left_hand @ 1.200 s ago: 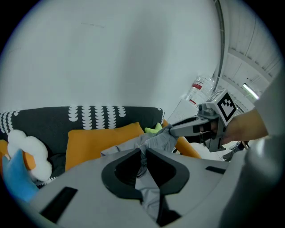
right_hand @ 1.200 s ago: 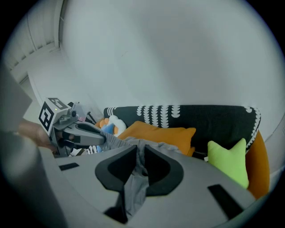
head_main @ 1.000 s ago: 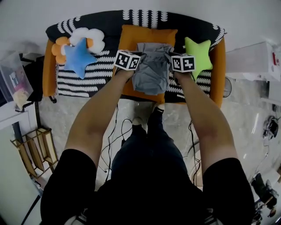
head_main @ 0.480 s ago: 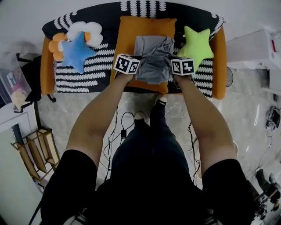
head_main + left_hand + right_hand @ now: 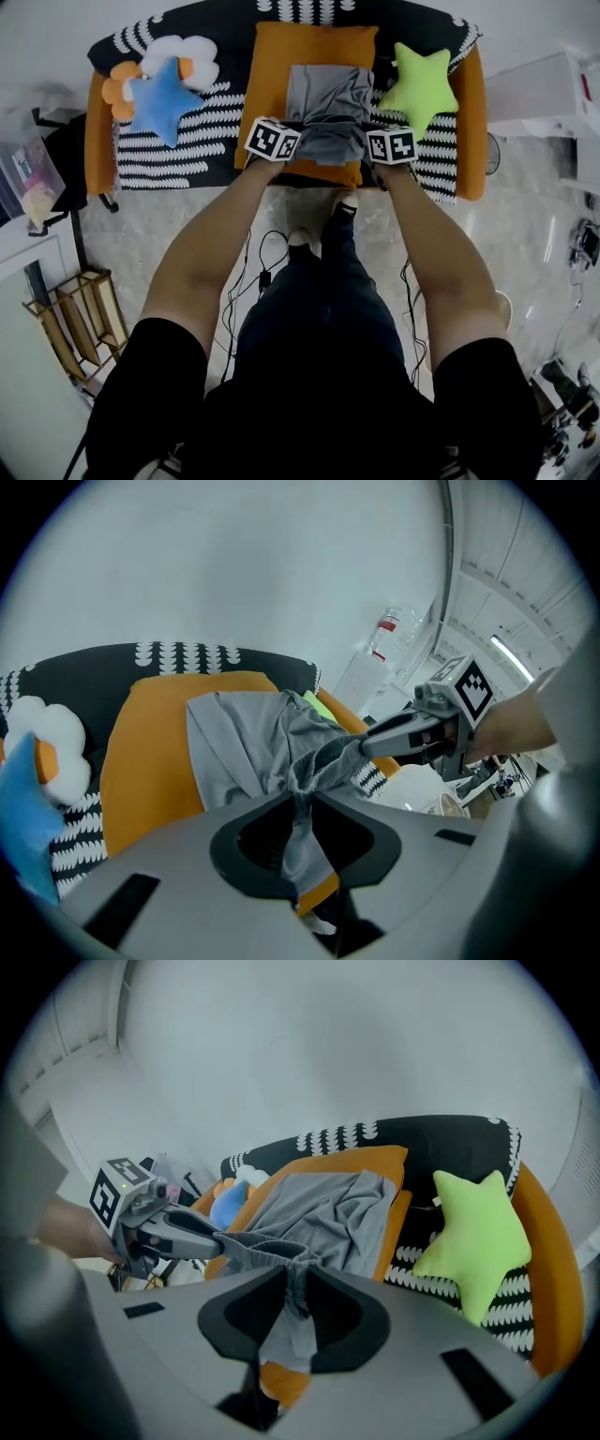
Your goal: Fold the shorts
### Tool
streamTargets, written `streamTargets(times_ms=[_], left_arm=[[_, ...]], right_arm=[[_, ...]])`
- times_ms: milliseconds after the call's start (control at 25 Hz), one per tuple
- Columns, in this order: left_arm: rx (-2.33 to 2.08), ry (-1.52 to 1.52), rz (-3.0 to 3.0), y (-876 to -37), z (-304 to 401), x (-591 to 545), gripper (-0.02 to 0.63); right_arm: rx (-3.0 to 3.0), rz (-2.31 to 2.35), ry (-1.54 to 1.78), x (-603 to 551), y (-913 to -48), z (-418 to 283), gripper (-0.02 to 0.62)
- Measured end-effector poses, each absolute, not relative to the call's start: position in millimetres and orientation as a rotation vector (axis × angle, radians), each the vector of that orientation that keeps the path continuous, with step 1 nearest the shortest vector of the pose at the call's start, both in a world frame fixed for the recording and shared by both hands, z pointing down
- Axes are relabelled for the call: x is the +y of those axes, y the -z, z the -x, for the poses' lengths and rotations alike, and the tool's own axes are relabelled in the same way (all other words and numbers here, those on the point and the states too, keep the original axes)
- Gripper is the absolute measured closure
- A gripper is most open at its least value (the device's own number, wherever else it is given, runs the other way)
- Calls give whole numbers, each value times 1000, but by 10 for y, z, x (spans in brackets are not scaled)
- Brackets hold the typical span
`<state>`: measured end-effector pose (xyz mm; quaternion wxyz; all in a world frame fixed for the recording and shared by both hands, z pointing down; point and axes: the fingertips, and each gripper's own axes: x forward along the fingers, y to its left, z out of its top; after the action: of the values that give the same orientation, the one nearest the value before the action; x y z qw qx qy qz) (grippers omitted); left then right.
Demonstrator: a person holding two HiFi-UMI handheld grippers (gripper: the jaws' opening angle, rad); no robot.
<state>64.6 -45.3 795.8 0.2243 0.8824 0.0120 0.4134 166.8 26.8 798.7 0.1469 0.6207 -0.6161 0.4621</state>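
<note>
left claw (image 5: pixel 302 797) and right claw (image 5: pixel 293 1283) each pinch one end of the elastic edge of the shorts (image 5: pixel 323 98), with grey cloth bunched between the jaws. both pairs of jaws have just been opening a little, yet the fabric looks pressed at the tips, and the band runs taut from one claw to the other.

in the head view the held edge lies straight across, left to right, at the lower middle of the orange cushion (image 5: pixel 272 75). the rest of the shorts spreads away from me toward the top of the frame, flat on that cushion on the sofa (image 5: pixel 187 155). so the long line of the fold runs side to side, and neither claw is nearer: each sits at its own corner. i judge the next move is to let the edge settle square with the cloth beneath it, clear of the green star pillow (image 5: pixel 417 84) at the upper right.
</note>
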Motion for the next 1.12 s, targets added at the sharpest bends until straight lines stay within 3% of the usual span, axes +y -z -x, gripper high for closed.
streamTargets(times_ms=[560, 1120], left_arm=[[55, -1203, -2400, -8134, -273, -126, 472], [62, -1222, -2384, -8146, -14, -9, 457]], right_arm=[[-1768, -1695, -1341, 683, -8147, -1319, 442], [-1705, -1648, -1416, 968, -8319, -1046, 413]])
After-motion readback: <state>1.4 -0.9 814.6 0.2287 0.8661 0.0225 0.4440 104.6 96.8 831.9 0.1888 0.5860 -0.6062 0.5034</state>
